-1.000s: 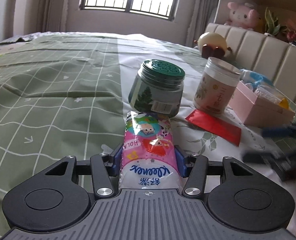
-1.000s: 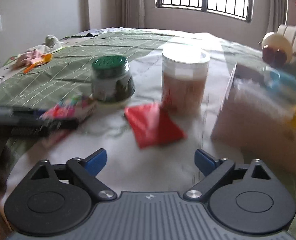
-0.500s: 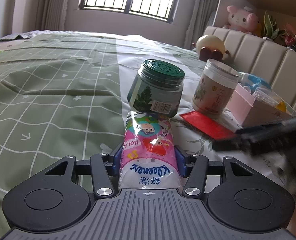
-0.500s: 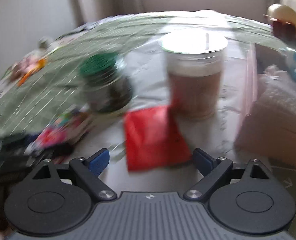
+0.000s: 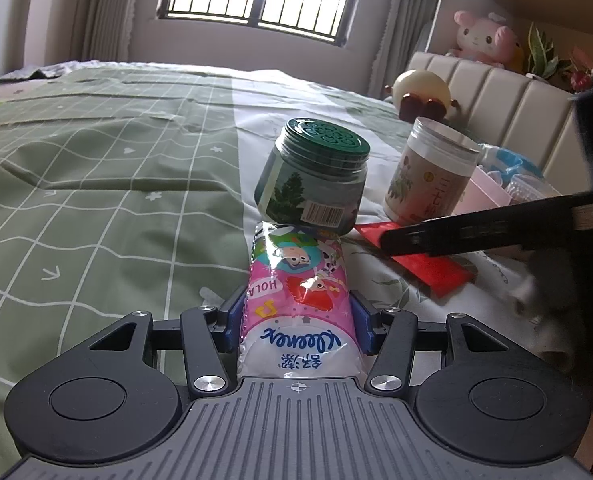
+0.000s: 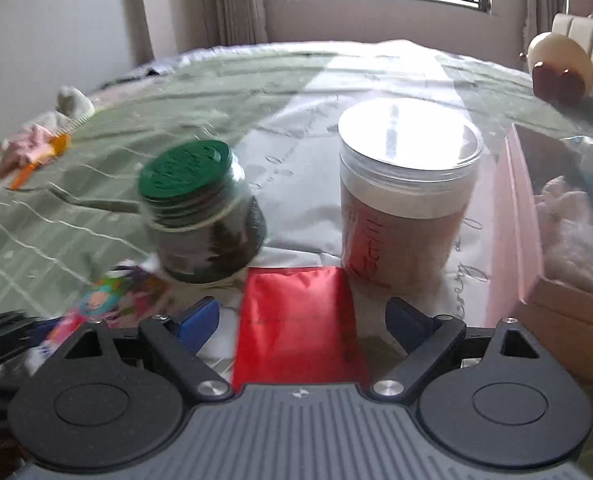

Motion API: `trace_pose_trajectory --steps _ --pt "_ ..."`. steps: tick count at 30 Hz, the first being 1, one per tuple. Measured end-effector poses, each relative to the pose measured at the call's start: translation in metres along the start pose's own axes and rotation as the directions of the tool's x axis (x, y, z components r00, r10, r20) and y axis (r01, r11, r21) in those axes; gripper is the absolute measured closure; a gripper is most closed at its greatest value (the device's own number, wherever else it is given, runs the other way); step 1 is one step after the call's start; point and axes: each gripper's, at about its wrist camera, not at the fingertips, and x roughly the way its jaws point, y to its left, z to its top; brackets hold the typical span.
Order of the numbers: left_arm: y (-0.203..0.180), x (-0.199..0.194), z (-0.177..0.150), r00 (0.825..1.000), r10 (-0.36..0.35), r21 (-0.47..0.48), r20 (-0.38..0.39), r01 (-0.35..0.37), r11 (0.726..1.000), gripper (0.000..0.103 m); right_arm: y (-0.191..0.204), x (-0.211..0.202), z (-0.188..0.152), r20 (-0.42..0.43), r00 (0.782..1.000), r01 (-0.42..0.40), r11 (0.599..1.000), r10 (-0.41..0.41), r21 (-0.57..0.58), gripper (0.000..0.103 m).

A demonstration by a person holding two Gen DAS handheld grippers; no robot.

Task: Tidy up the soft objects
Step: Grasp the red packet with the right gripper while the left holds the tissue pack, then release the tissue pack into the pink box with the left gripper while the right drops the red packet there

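Note:
My left gripper [image 5: 298,312] is shut on a pink Kleenex tissue pack [image 5: 296,300], whose far end touches a tilted green-lidded jar [image 5: 314,178]. My right gripper [image 6: 300,318] is open, its fingers on either side of a flat red packet [image 6: 296,328] lying on the bed. In the left wrist view the right gripper's dark finger [image 5: 476,234] reaches over the red packet [image 5: 432,276]. The tissue pack [image 6: 104,304] and the green-lidded jar [image 6: 200,216] show blurred in the right wrist view.
A clear-lidded jar [image 5: 428,176] [image 6: 406,196] stands behind the red packet. A pink box [image 6: 536,232] with items sits at the right. Green checked bedding [image 5: 96,160] spreads left. A round plush [image 5: 416,92] rests by the headboard.
My right gripper has moved forward and down so that its open fingers now stand on either side of the red packet. My left gripper holds the tissue pack nearly still.

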Motion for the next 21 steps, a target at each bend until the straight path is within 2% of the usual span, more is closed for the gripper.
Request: trace_pose_trajectory --steps 3,4,5,8,14,19,21 --pt "0.000 0.000 0.000 1.000 -0.001 -0.001 0.001 0.001 1.000 0.046 0.005 -0.003 -0.008 -0.004 1.000 0.003 0.998 -0.003 -0.059 0.031" --pt "0.000 0.000 0.000 1.000 -0.001 -0.001 0.001 0.001 1.000 0.046 0.006 -0.008 -0.010 -0.005 1.000 -0.004 0.997 0.004 -0.081 0.043" --pt "0.000 0.000 0.000 1.000 0.000 -0.001 0.001 0.000 1.000 0.046 0.007 -0.015 -0.012 -0.006 1.000 -0.006 0.996 0.005 -0.092 0.045" --pt "-0.001 0.001 0.000 1.000 0.006 0.000 0.000 -0.006 1.000 0.046 0.009 -0.039 -0.022 0.010 1.000 -0.008 0.992 0.009 -0.125 0.048" --pt "-0.002 0.000 0.001 1.000 0.018 0.006 -0.007 -0.018 1.000 0.046 0.013 -0.102 -0.050 0.078 0.996 0.053 0.974 -0.037 -0.220 0.048" --pt "-0.009 -0.002 0.004 0.999 0.044 0.040 -0.025 -0.043 0.998 0.047 0.009 -0.138 -0.070 0.081 0.993 0.102 0.968 -0.085 -0.229 0.048" --pt "-0.013 -0.008 0.003 0.999 0.032 0.053 -0.030 -0.031 0.998 0.048 0.005 -0.150 -0.079 0.085 0.991 0.121 0.967 -0.104 -0.226 0.048"
